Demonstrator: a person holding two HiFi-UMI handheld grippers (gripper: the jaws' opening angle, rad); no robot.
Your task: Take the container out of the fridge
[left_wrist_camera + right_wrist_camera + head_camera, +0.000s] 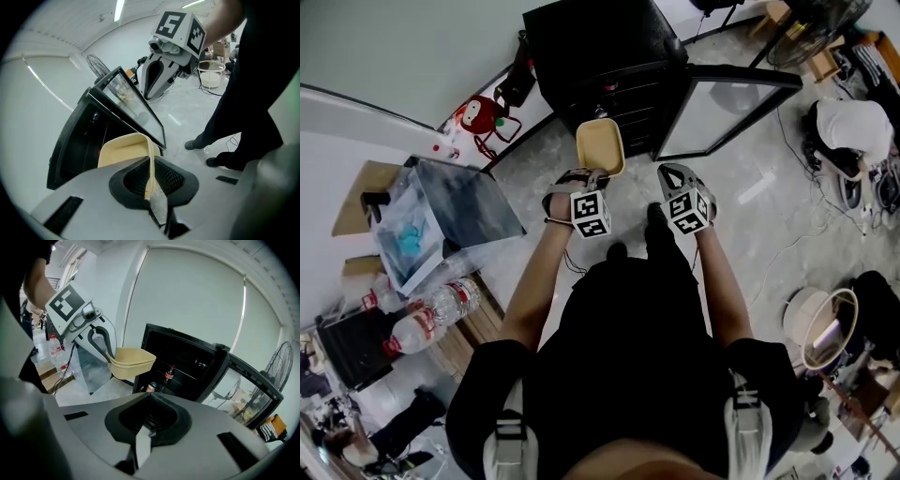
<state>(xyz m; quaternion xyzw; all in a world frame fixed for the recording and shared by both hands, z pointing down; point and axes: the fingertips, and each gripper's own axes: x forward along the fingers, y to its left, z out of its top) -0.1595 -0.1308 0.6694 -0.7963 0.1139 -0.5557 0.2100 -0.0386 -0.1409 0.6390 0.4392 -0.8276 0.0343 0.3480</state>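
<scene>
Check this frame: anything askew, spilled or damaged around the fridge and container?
Nothing spilled or damaged. The fridge door stands wide open, and the beige container is outside the fridge, pinched only at one wall by the left gripper, so it juts out unsupported. The right gripper holds nothing.

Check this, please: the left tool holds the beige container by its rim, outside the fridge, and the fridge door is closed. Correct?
Not quite: the door is open, as the head view shows. The left tool does hold the beige container by its rim, outside the fridge.
</scene>
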